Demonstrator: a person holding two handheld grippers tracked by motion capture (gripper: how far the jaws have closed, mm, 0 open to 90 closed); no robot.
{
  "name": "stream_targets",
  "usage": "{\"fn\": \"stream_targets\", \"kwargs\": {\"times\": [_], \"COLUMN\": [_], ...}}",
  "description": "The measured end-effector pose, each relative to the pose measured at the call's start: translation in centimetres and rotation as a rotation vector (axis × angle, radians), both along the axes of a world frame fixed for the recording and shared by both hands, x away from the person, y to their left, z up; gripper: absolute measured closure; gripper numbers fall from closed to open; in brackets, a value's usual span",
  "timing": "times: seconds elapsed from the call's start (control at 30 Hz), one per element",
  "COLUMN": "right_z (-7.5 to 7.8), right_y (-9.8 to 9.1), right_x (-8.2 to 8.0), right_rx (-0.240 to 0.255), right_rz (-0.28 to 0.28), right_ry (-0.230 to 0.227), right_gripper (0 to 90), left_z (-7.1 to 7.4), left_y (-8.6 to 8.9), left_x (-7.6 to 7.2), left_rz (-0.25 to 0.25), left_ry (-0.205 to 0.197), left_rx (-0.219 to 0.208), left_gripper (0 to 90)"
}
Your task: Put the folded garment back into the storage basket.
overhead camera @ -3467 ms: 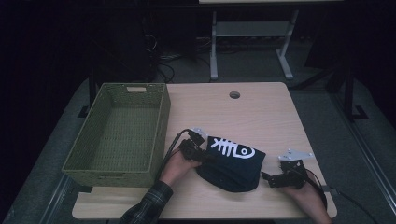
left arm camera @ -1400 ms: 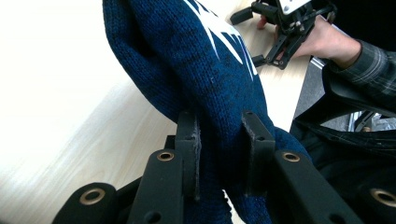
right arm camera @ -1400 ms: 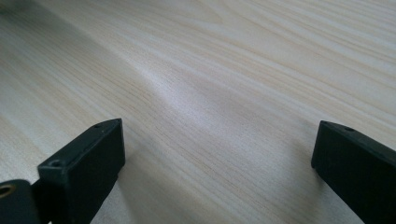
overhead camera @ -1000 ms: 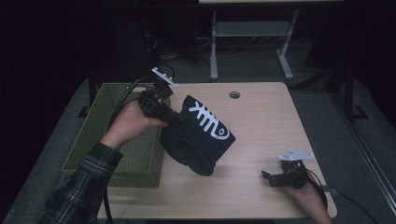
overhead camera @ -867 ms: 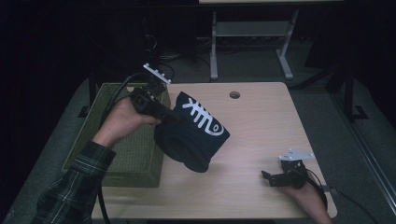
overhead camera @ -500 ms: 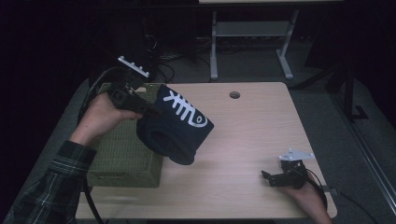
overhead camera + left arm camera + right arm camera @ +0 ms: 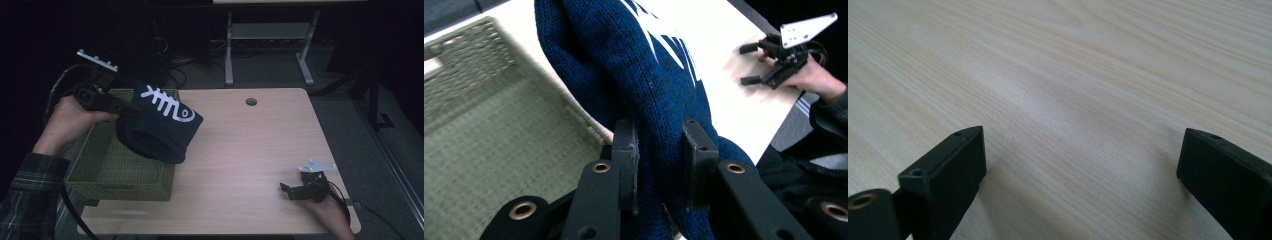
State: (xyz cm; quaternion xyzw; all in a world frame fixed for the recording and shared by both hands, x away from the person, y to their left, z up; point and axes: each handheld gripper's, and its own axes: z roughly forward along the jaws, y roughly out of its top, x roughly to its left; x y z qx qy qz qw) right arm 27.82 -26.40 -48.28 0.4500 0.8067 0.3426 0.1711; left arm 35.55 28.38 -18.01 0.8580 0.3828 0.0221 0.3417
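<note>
A navy knitted beanie (image 7: 160, 127) with a white fish-skeleton motif is held aloft by the left gripper (image 7: 131, 108), which is raised above the far right corner of an olive woven basket (image 7: 95, 170). In the left gripper view, the two black jaws are seen clenched on a fold of the knit (image 7: 659, 115), the fabric bunched between the pads (image 7: 626, 150) and hanging forward and beyond them. The hat's open cuff is turned down toward the basket's right wall, with part of the hat over the basket's interior and part over the light wood table (image 7: 260, 150) just to the right of the gripper. The left hand (image 7: 65, 122) is wrapped around the gripper's handle, a plaid sleeve (image 7: 27, 195) is seen below it, and a black cable (image 7: 75, 220) is trailed down past the basket's near left corner.

The right gripper (image 7: 289, 191) is rested low at the table's near right edge, well apart from the hat, its grey three-cornered plate (image 7: 316, 165) on top. Its jaws are spread wide and nothing is held between them; in the right gripper view, bare wood grain (image 7: 1073, 100) is seen between the two black tips.

A round cable hole (image 7: 251, 102) is set in the table's far edge, ahead of both grippers.
</note>
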Motion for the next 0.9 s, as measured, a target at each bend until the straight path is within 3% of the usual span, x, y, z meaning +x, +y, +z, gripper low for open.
{"fn": "stream_targets", "kwargs": {"times": [0.4, 0.63, 0.9], "right_z": [0.0, 0.0, 0.0], "right_y": [0.0, 0.0, 0.0], "right_x": [0.0, 0.0, 0.0], "right_rx": [-0.001, -0.001, -0.002], "right_rz": [0.004, 0.005, 0.008], "right_ry": [0.001, 0.001, 0.000], "right_gripper": [4.5, 4.4, 4.1], "left_z": [0.4, -1.1, -4.1], "left_y": [4.5, 6.4, 7.8], "left_x": [-1.7, -2.3, -2.2], "left_rz": [0.090, 0.134, 0.184], "left_ry": [-0.019, -0.015, 0.017], "left_rx": [-0.018, -0.029, -0.039], "left_gripper": [72.7, 72.8, 72.7]}}
